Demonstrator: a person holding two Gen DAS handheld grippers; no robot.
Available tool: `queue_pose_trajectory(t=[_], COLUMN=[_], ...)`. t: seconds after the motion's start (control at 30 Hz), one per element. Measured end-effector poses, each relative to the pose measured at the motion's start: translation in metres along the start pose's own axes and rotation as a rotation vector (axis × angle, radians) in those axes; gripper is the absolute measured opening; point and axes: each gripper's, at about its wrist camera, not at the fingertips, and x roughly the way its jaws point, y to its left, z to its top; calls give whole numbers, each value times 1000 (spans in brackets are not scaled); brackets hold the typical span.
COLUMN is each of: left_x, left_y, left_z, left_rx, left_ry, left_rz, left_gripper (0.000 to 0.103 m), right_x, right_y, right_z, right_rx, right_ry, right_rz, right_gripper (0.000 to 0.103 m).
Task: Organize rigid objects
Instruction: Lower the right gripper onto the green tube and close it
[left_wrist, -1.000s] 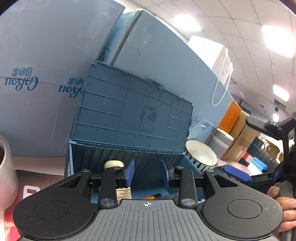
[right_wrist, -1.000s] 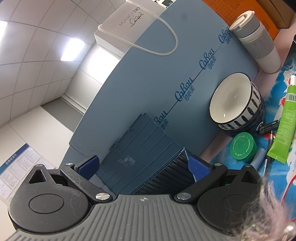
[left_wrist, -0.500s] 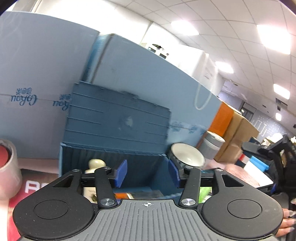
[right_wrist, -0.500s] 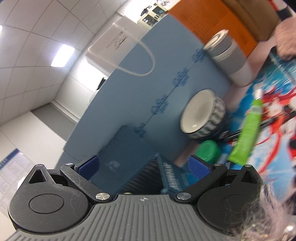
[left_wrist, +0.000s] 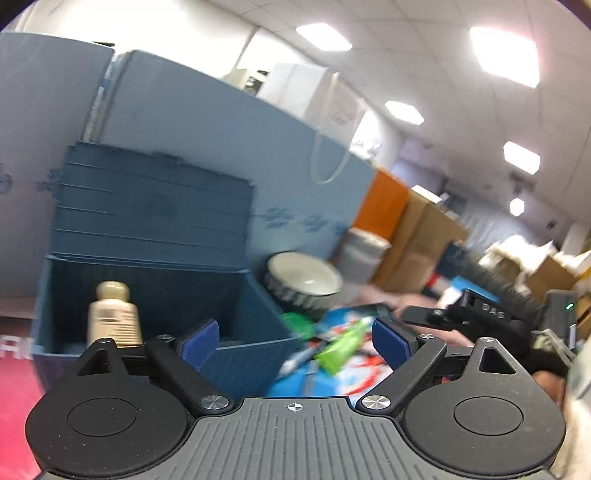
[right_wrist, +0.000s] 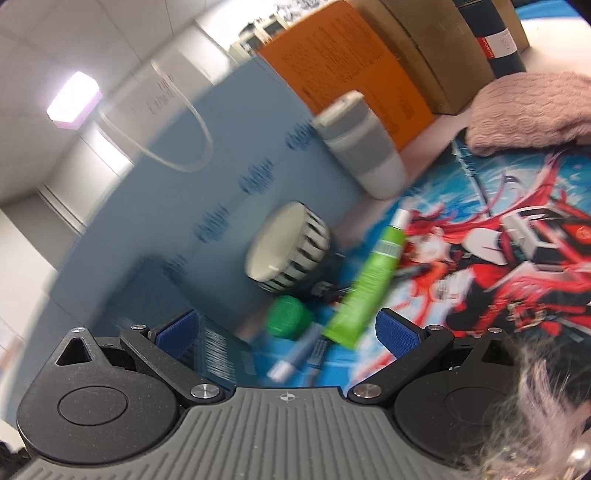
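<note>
Reading labels: mostly blurred; "DAS" showed on black gear, right side of left view.
Partition (left_wrist: 207, 122): blue, repeated print unreadable.
Storage box (left_wrist: 255, 354): lid up, cream bottle (left_wrist: 113, 317) upright inside at left, label illegible.
Bowl (right_wrist: 286, 245): striped, beside green tube (right_wrist: 369, 291).
Green cap (right_wrist: 289, 317): near tube's base.
Left gripper (left_wrist: 293, 339): jaws just widened, spread, nothing between.
Right gripper (right_wrist: 286, 334): spread, empty.
</note>
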Motion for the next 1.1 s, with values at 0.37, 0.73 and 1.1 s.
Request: queue_pose_trajectory(t=[0.37,0.73,1.1], left_x=[-15,-11,-5], left_y=[21,19,24], left_z=[11,10,9], left_rx=[-60,-40,-47], left_ry=[-67,-47,-31], left_rz=[70,78,91], left_gripper=[96,96,96], right_x=[29,77,118], right_y=[-16,-23,-63], right_z=[-4,13,44], right_rx=[-11,61,109], right_ry=[15,16,-78], right_rz=[-113,-183,-289], right_gripper=[99,72,40])
